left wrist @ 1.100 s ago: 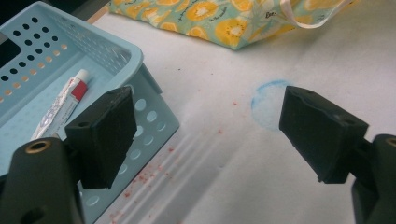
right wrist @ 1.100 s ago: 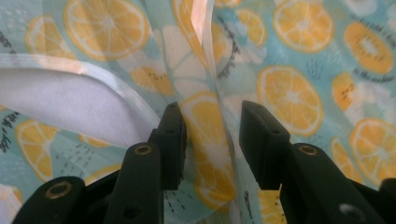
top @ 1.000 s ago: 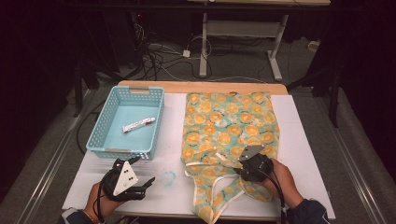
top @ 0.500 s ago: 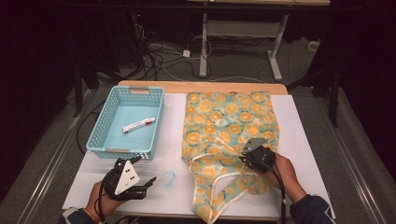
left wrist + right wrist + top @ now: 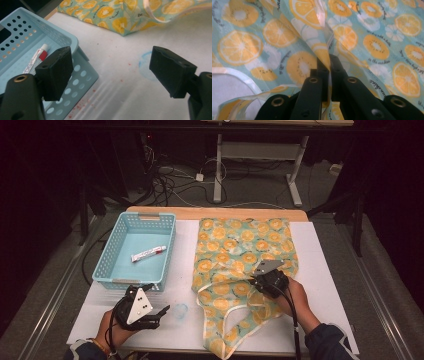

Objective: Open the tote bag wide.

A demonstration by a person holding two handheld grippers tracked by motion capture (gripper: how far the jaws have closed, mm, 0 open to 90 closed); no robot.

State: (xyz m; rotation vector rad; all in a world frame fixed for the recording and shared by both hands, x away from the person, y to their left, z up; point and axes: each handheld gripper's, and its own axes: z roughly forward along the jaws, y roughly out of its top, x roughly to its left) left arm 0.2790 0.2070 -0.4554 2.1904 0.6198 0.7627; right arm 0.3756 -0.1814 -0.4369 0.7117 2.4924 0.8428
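A fruit-printed cloth bag (image 5: 240, 265) was found spread on the white table top (image 5: 330, 270), right of centre. The right gripper (image 5: 256, 281) was seen pressed into the bag's middle, its jaws having just closed on a raised fold. The left gripper (image 5: 162, 312) was held near the front edge, just below a blue basket (image 5: 107, 270) containing a marker (image 5: 148, 253).

Bare table (image 5: 320, 270) right of the cloth (image 5: 235, 245) lies open (basket (image 5: 134, 249) blocks the left).
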